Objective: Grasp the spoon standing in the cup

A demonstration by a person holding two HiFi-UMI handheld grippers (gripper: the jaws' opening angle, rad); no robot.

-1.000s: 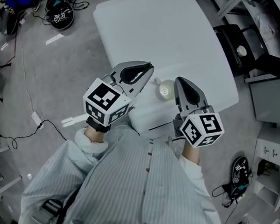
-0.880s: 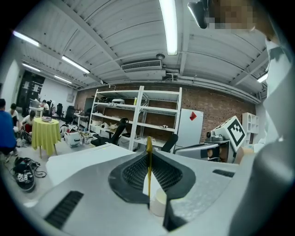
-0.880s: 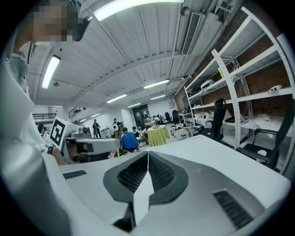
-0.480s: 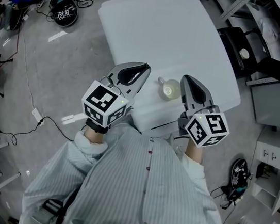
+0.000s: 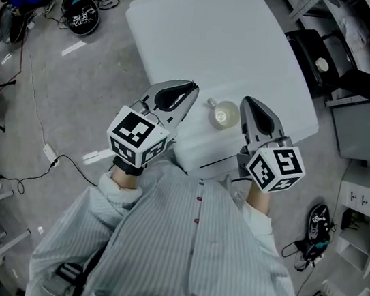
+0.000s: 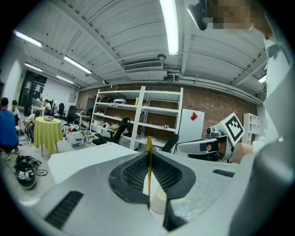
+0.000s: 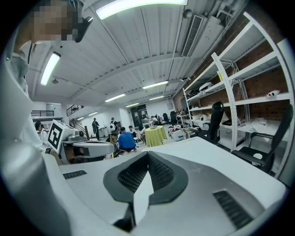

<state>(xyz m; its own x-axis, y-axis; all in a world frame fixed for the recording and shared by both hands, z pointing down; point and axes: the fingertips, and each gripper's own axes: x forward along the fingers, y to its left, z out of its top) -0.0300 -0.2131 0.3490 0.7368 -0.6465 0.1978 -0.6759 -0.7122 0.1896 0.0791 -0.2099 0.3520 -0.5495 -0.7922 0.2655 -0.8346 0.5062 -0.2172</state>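
A pale cup stands near the front edge of the white table, between my two grippers. In the left gripper view a thin yellow spoon rises upright from the cup, in line with the seam of my jaws and beyond them. My left gripper hovers left of the cup, shut, with nothing held. My right gripper hovers right of the cup, also shut and empty. Neither gripper touches the cup.
A black office chair and grey cabinets stand right of the table. Cables and gear lie on the floor at the far left. White shelving and a yellow-draped round table stand beyond the table.
Only the head view has shifted a little. Both grippers and the cup keep their places.
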